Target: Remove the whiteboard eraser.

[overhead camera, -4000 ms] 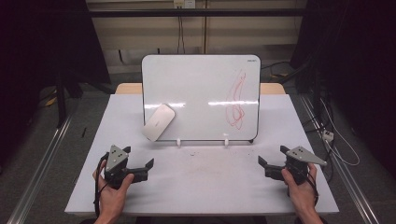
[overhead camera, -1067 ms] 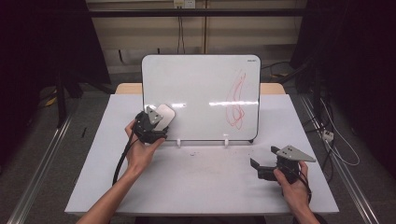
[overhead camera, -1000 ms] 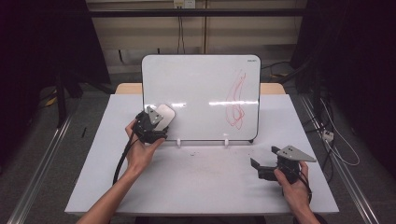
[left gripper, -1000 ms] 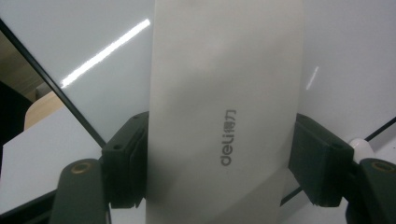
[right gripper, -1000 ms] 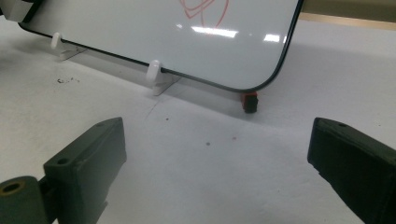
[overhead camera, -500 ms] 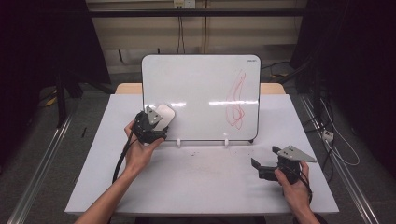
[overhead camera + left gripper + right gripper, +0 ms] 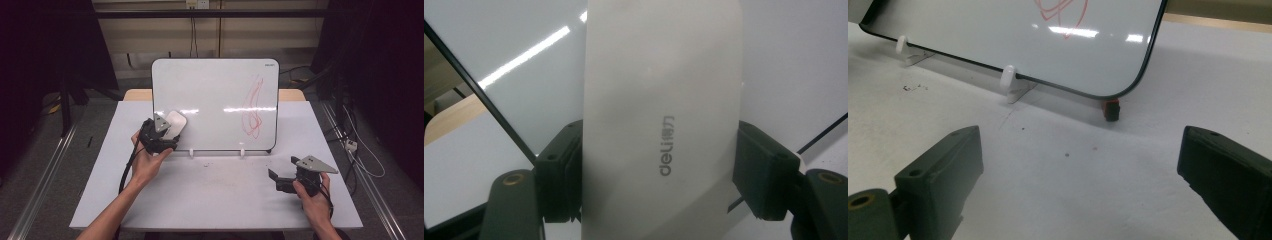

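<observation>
Across the frame's middle a white table (image 7: 215,195) is seen amid dark surroundings, a whiteboard (image 7: 210,95) propped at centre. Left of centre, an eraser (image 7: 172,124) is clamped by the left gripper (image 7: 165,134); lower right, the right gripper (image 7: 277,179) is held agape.

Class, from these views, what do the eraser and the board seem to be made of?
Eraser: probably smooth matt plastic, pale grey, with a printed logo. Board: glossy white surface, likely coated or glass, since it mirrors the ceiling lights; thin dark edge, white plastic-looking feet.
</observation>
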Demonstrator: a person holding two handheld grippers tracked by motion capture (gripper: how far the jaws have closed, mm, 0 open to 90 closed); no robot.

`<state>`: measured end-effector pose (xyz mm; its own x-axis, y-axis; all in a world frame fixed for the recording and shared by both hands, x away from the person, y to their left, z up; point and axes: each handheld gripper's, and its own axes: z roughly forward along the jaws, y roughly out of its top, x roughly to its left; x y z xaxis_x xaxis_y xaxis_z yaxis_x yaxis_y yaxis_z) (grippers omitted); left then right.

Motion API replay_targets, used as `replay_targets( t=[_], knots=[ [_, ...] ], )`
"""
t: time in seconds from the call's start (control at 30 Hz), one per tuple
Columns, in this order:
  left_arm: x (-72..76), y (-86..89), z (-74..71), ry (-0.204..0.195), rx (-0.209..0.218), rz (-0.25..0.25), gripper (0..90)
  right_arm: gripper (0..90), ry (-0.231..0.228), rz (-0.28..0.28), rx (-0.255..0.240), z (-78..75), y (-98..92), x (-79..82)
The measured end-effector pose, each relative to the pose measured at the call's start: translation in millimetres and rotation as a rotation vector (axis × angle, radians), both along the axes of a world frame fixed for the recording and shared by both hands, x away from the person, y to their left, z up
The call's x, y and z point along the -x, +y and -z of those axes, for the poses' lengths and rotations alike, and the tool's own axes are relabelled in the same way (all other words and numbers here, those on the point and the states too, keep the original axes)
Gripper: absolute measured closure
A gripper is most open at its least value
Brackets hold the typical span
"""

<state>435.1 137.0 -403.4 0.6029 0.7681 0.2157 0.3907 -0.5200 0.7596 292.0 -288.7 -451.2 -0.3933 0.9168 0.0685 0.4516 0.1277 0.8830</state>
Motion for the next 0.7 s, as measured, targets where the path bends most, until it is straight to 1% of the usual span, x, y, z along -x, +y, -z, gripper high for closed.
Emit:
replay_targets(
  t=[0.03, 0.1, 0.13, 0.2, 0.23, 0.27, 0.33, 0.37, 0.4, 0.43, 0.5, 0.63, 0.7],
  knots=[
    [-0.1, 0.7, -0.4, 0.007, 0.001, 0.003, 29.9, 4.3, 0.000, 0.000, 0.000, 0.0, 0.1, 0.1],
    [-0.2, 0.9, -0.2, 0.005, 0.017, -0.005, 29.9, 4.3, 0.002, -0.002, -0.002, -0.3, 0.3, 0.9],
    [-0.4, 1.2, -0.3, 0.007, 0.018, -0.005, 30.0, 4.2, -0.001, -0.003, 0.001, -0.2, 0.0, 1.1],
    [-0.3, 1.8, 0.0, 0.004, 0.038, -0.013, 30.0, 4.3, 0.000, -0.003, 0.002, 0.0, -0.6, 1.9],
    [-0.6, 1.9, -0.4, 0.006, 0.035, -0.011, 30.0, 4.3, -0.002, -0.002, 0.005, 0.0, -1.0, 2.4],
    [-0.5, 2.7, -0.5, 0.007, 0.051, -0.011, 30.1, 4.3, -0.004, 0.001, 0.008, -0.1, -1.4, 3.2],
    [-0.6, 4.3, -1.7, 0.020, 0.052, 0.000, 30.1, 4.3, -0.003, 0.002, 0.004, -0.7, -1.8, 4.9],
    [0.4, 4.8, -2.2, 0.010, 0.060, -0.005, 30.1, 4.3, -0.007, 0.000, 0.006, -1.0, -2.0, 5.5],
    [1.1, 5.2, -3.6, 0.011, 0.063, -0.002, 30.1, 4.3, -0.005, 0.000, 0.007, -1.0, -1.9, 6.0],
    [2.5, 5.8, -5.2, 0.006, 0.074, -0.005, 30.2, 4.3, -0.003, -0.001, 0.007, -0.9, -1.8, 6.0],
    [5.0, 6.5, -8.6, -0.007, 0.082, 0.001, 30.3, 4.3, -0.005, -0.001, 0.006, -0.9, -1.6, 5.9],
    [8.4, 8.4, -12.5, -0.006, 0.137, -0.004, 30.2, 4.3, -0.005, -0.003, 0.006, -0.6, -1.2, 5.0],
    [10.4, 8.8, -14.3, -0.021, 0.146, -0.004, 30.2, 4.3, -0.005, -0.006, 0.005, -0.7, -0.9, 5.2]
  ],
)
